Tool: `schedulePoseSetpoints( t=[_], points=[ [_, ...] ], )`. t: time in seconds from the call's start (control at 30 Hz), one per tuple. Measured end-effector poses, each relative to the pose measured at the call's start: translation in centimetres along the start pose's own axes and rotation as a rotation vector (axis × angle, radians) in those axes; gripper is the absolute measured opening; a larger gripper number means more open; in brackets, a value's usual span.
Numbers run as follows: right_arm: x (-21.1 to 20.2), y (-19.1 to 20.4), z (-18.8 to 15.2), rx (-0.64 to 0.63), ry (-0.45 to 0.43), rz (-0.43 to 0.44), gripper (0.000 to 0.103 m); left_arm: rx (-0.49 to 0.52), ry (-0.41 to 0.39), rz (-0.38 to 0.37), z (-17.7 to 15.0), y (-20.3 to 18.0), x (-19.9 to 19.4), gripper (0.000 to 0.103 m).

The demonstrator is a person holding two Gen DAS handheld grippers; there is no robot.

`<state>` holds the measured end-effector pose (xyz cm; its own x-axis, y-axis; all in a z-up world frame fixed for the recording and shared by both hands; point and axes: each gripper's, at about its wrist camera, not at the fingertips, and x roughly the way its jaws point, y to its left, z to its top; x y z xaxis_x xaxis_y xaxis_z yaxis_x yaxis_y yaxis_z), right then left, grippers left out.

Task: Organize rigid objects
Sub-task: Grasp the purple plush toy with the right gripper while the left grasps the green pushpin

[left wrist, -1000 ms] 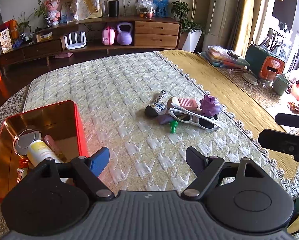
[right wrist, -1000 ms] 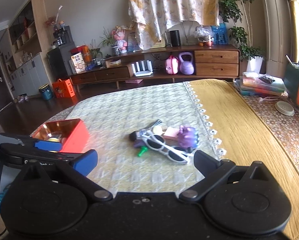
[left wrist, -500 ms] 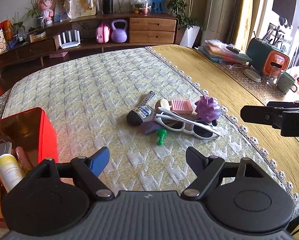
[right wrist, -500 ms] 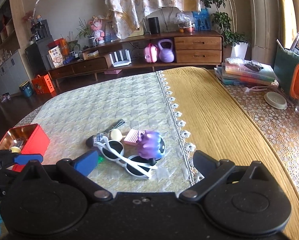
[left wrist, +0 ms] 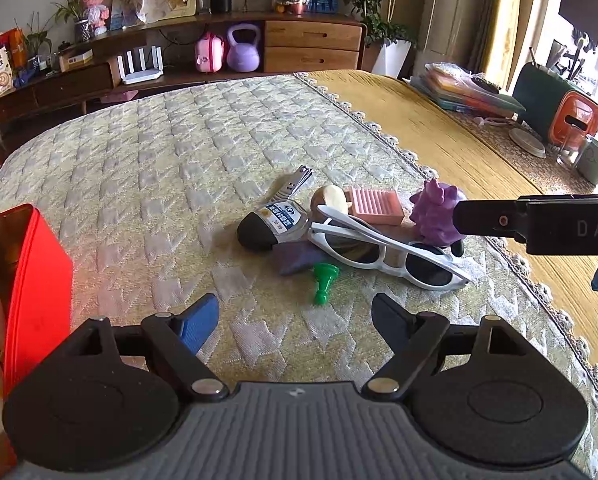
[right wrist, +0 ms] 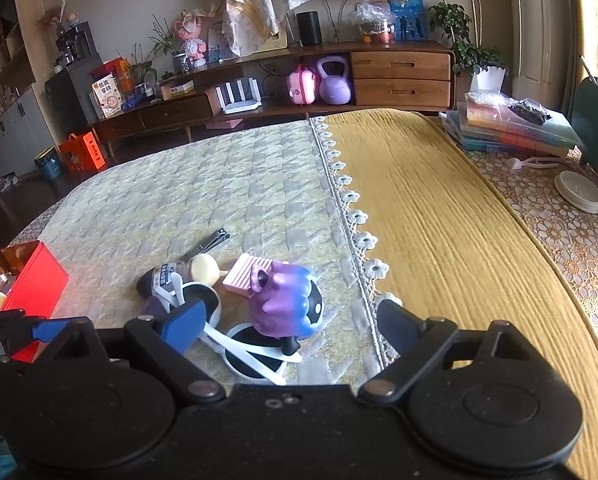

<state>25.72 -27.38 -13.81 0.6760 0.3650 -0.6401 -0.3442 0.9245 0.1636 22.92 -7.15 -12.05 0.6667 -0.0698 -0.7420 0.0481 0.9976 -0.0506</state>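
Observation:
A pile lies on the quilted cloth: white sunglasses (left wrist: 383,248), a purple toy figure (left wrist: 435,216), a pink ribbed block (left wrist: 375,205), a small black-capped bottle (left wrist: 271,226), a nail clipper (left wrist: 295,184) and a green pawn (left wrist: 324,280). My left gripper (left wrist: 295,320) is open just short of the pawn, with nothing between its fingers. My right gripper (right wrist: 291,324) hangs over the pile, its jaws closing. The purple toy (right wrist: 285,306) stands between them, and neither pad touches it. One of the right gripper's fingers (left wrist: 539,224) crosses in front of the toy in the left wrist view.
A red tin box (left wrist: 39,280) holding a few items stands at the left. A lace hem (right wrist: 355,216) divides the quilted cloth from the yellow cloth (right wrist: 439,208). Stacked books (right wrist: 511,128), a white lid (right wrist: 579,192), a green holder (left wrist: 547,100) and a cup (left wrist: 595,160) sit at the far right.
Both grippers have dropped lower and closer to the pile. The right gripper's jaws have narrowed a little, and the purple toy now stands between them.

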Motion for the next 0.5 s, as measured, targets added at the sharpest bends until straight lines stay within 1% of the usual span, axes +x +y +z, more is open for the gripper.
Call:
schedulePoseSetpoints(
  t=[0.13,0.3,0.33,0.37,0.4,0.47,0.5],
  points=[
    [1.2,0.0,0.0,-0.002,0.015,0.002,0.082,0.022,0.002,-0.014,-0.1,-0.4,0.9,0.083],
    [2.1,0.0,-0.1,0.007,0.021,0.008,0.080,0.057,-0.008,-0.019,-0.2,-1.0,1.5,0.083],
    [2.3,0.1,-0.2,0.006,0.023,0.010,0.078,0.056,-0.007,-0.017,-0.2,-1.1,1.7,0.082],
    [2.4,0.1,-0.2,0.005,0.026,0.010,0.075,0.057,-0.005,-0.020,-0.1,-1.1,1.8,0.075],
    [2.6,0.2,-0.1,0.005,0.028,0.011,0.074,0.060,0.000,-0.023,-0.1,-1.2,2.0,0.068],
    [2.9,0.1,-0.1,0.005,0.032,0.016,0.071,0.073,-0.005,-0.014,0.0,-1.4,2.1,0.065],
    [3.0,0.2,-0.1,0.004,0.033,0.017,0.070,0.077,-0.007,-0.017,0.0,-1.4,2.2,0.061]
  ],
)
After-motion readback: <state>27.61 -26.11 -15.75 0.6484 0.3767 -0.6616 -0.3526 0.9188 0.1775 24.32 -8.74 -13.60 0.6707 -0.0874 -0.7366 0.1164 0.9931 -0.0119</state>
